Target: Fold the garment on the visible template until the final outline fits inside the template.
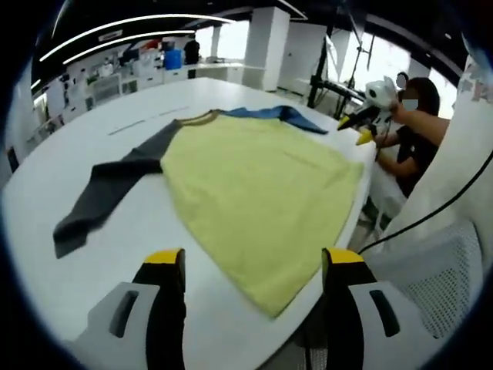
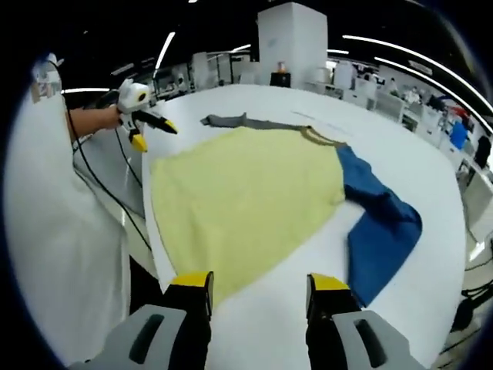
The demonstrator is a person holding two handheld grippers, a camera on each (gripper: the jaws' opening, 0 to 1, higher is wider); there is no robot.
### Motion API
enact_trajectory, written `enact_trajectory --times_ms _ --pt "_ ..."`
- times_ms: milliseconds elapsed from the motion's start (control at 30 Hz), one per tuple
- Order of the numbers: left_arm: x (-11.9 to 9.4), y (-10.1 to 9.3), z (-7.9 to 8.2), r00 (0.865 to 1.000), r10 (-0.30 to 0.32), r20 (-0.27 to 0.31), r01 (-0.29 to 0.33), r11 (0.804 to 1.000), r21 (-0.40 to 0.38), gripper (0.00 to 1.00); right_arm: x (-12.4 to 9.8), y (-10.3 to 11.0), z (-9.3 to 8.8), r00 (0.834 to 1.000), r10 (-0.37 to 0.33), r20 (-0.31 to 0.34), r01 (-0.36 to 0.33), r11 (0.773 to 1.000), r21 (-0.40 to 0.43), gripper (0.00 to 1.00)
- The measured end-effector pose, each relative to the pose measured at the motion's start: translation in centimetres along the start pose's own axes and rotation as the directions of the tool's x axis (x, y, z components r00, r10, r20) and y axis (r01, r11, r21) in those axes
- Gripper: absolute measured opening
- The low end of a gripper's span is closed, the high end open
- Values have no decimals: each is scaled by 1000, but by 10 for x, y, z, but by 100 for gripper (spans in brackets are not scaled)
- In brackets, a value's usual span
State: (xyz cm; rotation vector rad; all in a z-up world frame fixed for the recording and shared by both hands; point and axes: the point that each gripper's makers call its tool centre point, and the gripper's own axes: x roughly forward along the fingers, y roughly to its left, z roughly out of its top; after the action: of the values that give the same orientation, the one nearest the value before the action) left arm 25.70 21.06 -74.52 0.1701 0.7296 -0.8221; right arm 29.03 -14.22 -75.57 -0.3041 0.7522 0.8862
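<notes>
- Left gripper (image 1: 254, 266): the jaws stand wide apart with nothing between them, poised over the near table edge just short of the shirt hem. No contact with the cloth.
- Right gripper (image 2: 259, 287): the jaws are likewise spread and hold nothing, above bare table beside the shirt's lower edge. It also shows in the left gripper view (image 1: 362, 123) at the far right, off the table edge, in a person's hand.
- Shirt (image 1: 258, 189): lies flat and spread out on the white table (image 1: 115, 223), yellow body in the middle. The hem corner reaches the near table edge.
- Grey sleeve (image 1: 104, 193): stretched out to one side of the body, flat on the table.
- Blue sleeve (image 2: 381, 220): on the opposite side, bent back on itself, crumpled.
- Beyond: person (image 1: 416, 131) in dark top at the table's far side; room with desks and ceiling lights behind.
</notes>
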Motion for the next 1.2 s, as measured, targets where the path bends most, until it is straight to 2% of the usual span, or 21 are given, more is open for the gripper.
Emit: enact_trajectory --times_ms 200,333,467,633,900,933,1200 --pt "2 1 2 1000 -1 0 1 1000 -7 69 -1 -21 -3 998 -67 16 66 997 47 41" --pt "3 3 2 1000 3 3 -3 1000 -10 69 0 -34 -3 993 -112 35 108 989 105 43" --pt "3 3 3 1000 1 10 -1 1000 -17 69 1 -47 -5 985 -163 48 151 970 191 44" --pt "4 3 2 1000 -1 10 1 1000 -19 67 0 -63 -7 971 -230 69 200 935 292 41" --pt "4 4 0 1000 3 7 -3 1000 -26 66 0 -84 -10 951 -297 79 249 895 370 38" --pt "4 5 0 1000 3 7 -3 1000 -27 66 0 -88 -11 947 -312 78 258 883 392 38" --pt "5 6 0 1000 7 6 -7 999 -32 65 6 -104 -27 937 -346 45 292 848 443 29"
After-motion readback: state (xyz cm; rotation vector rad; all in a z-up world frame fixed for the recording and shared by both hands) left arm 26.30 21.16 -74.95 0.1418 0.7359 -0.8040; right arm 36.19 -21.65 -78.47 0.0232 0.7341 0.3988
